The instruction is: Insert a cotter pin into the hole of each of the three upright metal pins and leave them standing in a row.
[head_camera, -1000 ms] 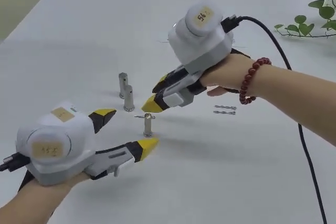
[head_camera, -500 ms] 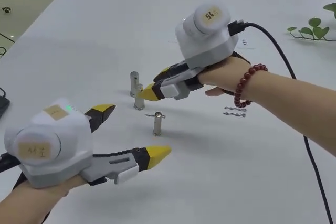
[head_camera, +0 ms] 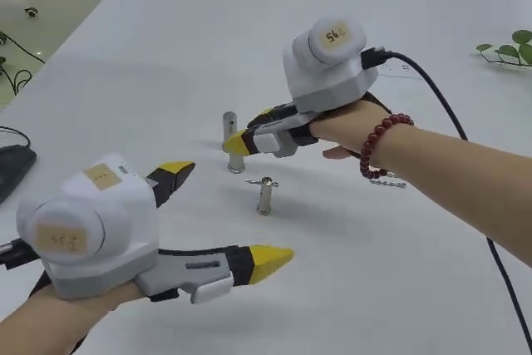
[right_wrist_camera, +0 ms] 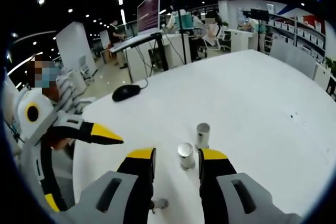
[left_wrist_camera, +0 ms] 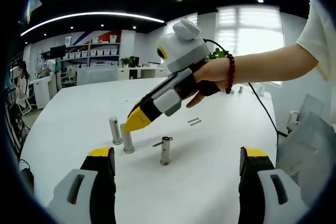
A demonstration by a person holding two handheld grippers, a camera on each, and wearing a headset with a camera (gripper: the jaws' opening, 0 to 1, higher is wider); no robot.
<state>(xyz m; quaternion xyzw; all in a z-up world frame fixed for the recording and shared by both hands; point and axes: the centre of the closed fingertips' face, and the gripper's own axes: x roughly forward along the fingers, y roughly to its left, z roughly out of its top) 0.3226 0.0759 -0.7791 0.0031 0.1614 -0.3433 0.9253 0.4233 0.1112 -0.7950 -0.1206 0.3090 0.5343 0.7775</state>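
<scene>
Now | white table (head_camera: 374, 288) | office desks (right_wrist_camera: 152, 43) beyond | left tongs (head_camera: 237, 212) wide apart | right tongs (head_camera: 236, 144) slightly apart

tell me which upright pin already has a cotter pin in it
The front metal pin, standing apart: a cotter pin sticks through its top. The middle pin and far pin have none.

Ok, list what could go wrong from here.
1. The right claw hovers right beside the middle metal pin; a nudge could topple it into the rear pin.
2. The cotter pin sticks out sideways from the front pin; the open left claw nearby might snag it.
3. The spare cotter pins lie close by the right wrist and could be swept away.
</scene>
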